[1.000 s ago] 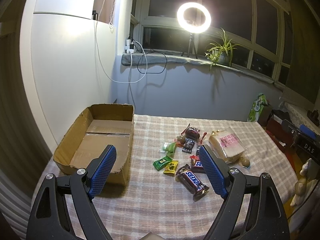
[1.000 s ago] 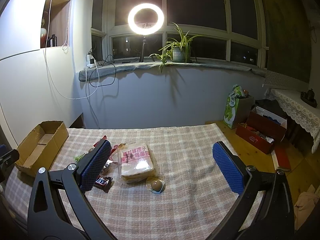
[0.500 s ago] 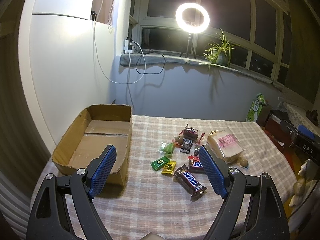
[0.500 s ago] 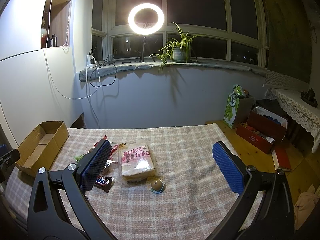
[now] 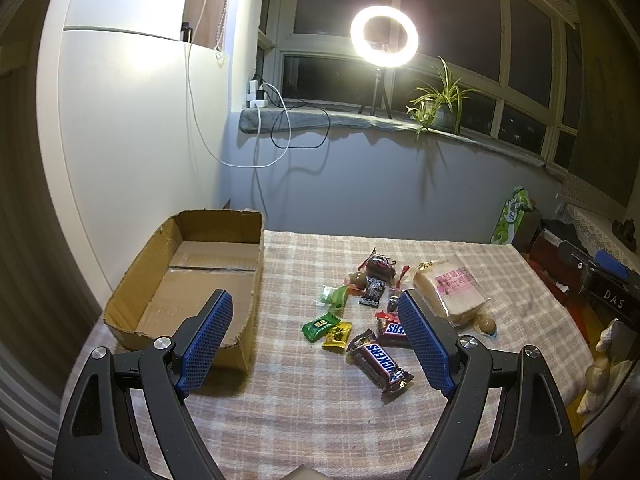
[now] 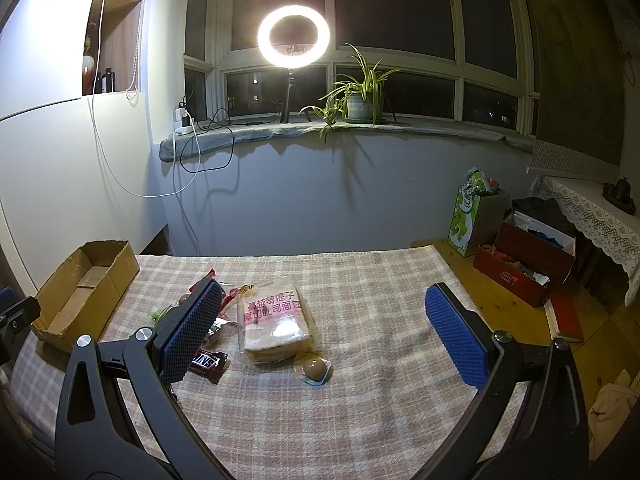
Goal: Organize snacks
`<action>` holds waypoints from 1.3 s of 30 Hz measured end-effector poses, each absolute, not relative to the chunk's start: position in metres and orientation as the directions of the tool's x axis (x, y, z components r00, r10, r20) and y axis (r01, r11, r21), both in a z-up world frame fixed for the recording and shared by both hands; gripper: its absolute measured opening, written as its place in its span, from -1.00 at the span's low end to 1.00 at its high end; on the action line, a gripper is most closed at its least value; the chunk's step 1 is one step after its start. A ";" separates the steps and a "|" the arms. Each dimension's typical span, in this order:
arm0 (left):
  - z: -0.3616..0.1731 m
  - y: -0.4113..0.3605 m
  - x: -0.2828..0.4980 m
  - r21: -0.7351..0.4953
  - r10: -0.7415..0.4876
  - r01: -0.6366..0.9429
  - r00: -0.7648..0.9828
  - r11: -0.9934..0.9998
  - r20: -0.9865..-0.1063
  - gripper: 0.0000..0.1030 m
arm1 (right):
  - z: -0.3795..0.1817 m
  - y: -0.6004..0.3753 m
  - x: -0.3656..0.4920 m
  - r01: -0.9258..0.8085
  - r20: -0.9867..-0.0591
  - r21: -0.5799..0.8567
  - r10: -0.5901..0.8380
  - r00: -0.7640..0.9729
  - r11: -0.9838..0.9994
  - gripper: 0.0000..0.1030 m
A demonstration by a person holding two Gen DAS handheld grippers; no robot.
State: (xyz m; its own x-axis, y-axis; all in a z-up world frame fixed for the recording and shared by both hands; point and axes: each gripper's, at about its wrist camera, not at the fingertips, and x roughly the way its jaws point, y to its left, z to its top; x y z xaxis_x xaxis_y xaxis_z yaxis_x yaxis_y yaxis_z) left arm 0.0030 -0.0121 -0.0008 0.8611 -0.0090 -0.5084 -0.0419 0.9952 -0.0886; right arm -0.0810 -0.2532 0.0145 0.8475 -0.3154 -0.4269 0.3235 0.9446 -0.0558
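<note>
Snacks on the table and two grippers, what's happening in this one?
A person holds two grippers over a checked tablecloth, and neither grips anything. The left gripper and right gripper are both open above the table. The cardboard box on the left looks empty. The snacks all lie loose on the cloth: two Snickers bars, small wrapped candies, a bagged loaf of bread and a round sweet. Sorting hasn't started.
</note>
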 end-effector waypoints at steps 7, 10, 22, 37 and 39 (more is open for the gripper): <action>-0.001 -0.013 0.002 -0.087 -0.008 -0.042 0.861 0.995 -0.508 0.65 | 0.015 -0.253 -0.081 0.324 -0.426 -0.057 -0.316 0.847 0.944 1.00; -0.001 -0.013 0.002 -0.088 -0.008 -0.043 0.861 0.995 -0.509 0.65 | 0.015 -0.252 -0.081 0.323 -0.427 -0.056 -0.315 0.848 0.945 1.00; -0.002 -0.015 0.003 -0.090 -0.018 -0.033 0.857 0.995 -0.515 0.65 | 0.014 -0.250 -0.080 0.322 -0.429 -0.056 -0.314 0.847 0.945 1.00; -0.031 -0.024 0.012 -0.115 -0.077 0.010 0.799 0.993 -0.597 0.60 | -0.008 -0.251 -0.077 0.198 -0.468 -0.037 -0.192 0.863 0.979 1.00; -0.037 -0.028 0.015 -0.130 -0.105 0.030 0.782 0.991 -0.614 0.52 | -0.014 -0.248 -0.074 0.159 -0.487 -0.030 -0.153 0.860 0.987 1.00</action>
State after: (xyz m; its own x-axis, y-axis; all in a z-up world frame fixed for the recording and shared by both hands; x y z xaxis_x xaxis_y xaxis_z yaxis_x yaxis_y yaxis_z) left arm 0.0147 -0.0283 -0.0370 0.7820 -0.1047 -0.6144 0.0303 0.9910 -0.1303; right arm -0.0740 -0.2481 -0.0140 0.8601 -0.1533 -0.4865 0.1588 0.9868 -0.0301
